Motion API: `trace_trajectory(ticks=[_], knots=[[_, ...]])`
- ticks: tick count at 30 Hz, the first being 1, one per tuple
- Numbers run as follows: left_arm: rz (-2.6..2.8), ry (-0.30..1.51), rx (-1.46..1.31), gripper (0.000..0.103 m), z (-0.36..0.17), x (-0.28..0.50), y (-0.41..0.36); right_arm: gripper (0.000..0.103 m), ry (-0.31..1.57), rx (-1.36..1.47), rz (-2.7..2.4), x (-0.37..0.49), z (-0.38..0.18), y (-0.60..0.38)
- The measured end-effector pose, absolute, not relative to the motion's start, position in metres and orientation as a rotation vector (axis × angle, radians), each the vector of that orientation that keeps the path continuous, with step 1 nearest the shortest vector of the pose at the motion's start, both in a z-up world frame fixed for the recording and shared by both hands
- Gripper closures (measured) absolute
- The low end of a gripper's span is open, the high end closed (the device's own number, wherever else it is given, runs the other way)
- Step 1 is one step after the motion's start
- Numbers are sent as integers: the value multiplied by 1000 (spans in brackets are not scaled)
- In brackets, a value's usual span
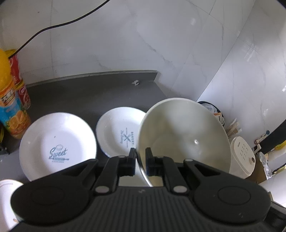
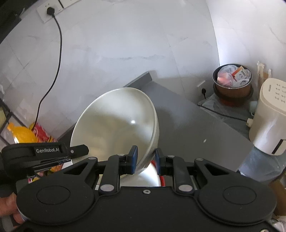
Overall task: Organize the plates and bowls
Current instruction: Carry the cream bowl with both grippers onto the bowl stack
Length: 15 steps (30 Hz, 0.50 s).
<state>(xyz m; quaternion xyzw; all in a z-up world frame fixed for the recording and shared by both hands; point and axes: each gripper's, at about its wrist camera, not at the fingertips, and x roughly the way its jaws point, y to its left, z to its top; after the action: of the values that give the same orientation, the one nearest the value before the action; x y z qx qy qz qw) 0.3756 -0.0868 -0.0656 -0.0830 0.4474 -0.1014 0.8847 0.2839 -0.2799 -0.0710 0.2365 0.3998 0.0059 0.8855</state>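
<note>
One pale bowl (image 1: 184, 139), tilted, lifted above dark counter (image 1: 85, 92). Left gripper (image 1: 140, 157) pinches its rim; right gripper (image 2: 146, 157) jaws straddle the opposite rim, contact unclear. Two white plates (image 1: 57, 144) (image 1: 118, 130) flat on counter, side by side. Two bottles (image 1: 10, 100) far left.

At the left edge of my left view an orange juice bottle (image 1: 8, 100) stands on the dark desk (image 1: 85, 89), and a red cola bottle (image 1: 18, 80) stands just behind it. A black cable (image 1: 59, 25) runs across the marble wall (image 1: 125, 35) above them. In my right view this cable hangs from a plug in a wall socket (image 2: 49, 11). On the floor, right of the desk, I see a brown trash bin (image 2: 232, 89) full of plastic bags and wrappers. A white appliance (image 2: 270, 116) with small buttons stands near the bin.
</note>
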Motion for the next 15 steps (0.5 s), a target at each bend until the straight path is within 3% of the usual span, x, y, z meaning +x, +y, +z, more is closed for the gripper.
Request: trace_trajectory(ticks=[15], knots=[[-181, 981, -184, 94, -84, 342, -60, 82, 930, 437, 52, 257, -85, -248]])
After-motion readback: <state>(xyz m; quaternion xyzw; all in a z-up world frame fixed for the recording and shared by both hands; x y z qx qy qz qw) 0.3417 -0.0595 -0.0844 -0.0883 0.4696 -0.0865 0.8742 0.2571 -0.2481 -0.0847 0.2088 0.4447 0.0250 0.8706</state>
